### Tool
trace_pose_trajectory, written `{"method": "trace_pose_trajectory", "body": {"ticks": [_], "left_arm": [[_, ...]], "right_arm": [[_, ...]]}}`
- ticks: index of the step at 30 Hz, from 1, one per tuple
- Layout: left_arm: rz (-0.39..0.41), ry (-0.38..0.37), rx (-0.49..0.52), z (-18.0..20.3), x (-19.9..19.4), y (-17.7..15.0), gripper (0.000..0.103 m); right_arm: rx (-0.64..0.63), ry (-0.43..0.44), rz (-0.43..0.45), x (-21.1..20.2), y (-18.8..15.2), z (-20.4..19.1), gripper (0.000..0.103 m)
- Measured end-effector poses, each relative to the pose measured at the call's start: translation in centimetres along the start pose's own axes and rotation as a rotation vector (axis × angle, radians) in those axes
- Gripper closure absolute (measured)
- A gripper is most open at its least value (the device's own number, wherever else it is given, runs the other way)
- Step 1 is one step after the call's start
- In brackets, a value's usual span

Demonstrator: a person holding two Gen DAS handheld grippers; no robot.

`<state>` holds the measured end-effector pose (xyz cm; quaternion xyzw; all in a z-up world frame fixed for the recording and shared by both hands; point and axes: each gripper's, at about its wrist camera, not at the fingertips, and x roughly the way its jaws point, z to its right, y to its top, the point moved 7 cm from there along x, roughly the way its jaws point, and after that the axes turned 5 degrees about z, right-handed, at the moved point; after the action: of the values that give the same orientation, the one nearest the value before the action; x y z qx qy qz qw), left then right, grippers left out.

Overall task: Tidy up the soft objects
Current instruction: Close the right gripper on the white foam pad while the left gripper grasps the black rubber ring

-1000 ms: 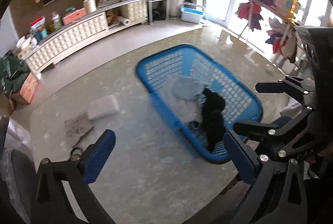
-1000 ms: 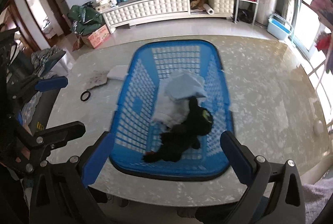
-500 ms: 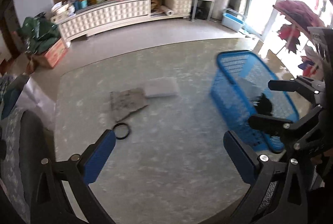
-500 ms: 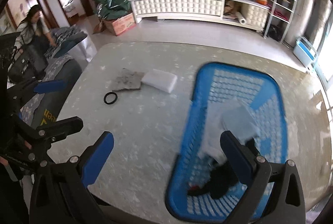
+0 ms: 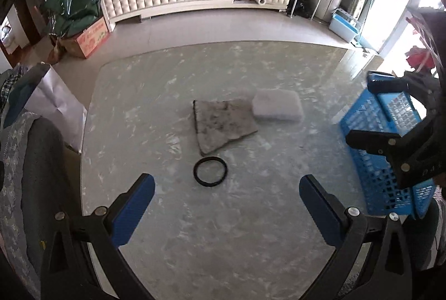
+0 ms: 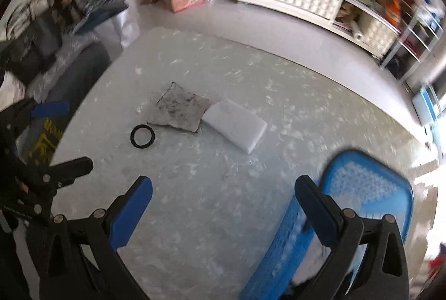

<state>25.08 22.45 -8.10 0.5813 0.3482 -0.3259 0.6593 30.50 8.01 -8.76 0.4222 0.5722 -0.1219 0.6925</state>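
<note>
Hovering, left gripper: fingers spread wide, holding nothing, above the tabletop near its front edge.
Right gripper: fingers likewise wide apart and empty.
Grey cloth: lay flat mid-tabletop, touching the white sponge beside it.
Black ring: just in front of the cloth.
Blue basket: at the right edge.

Soft items on marble table, w/ blue basket at right edge.
White sponge block lies flat, touching corner of stained grey cloth, also flat; black ring just beside cloth's near tip. Basket upright, contents blurred.
</note>
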Motion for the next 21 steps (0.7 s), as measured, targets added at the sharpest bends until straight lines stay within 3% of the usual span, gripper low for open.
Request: {"method": "trace_pose_trajectory", "body": {"ticks": [21], "left_arm": [[-0.099,-0.07,0.023,-2.3,9.1,-0.5,0.0]], "right_arm": [[-0.487,0.037,-0.289,12.7,4.1,-1.5,0.001]]}}
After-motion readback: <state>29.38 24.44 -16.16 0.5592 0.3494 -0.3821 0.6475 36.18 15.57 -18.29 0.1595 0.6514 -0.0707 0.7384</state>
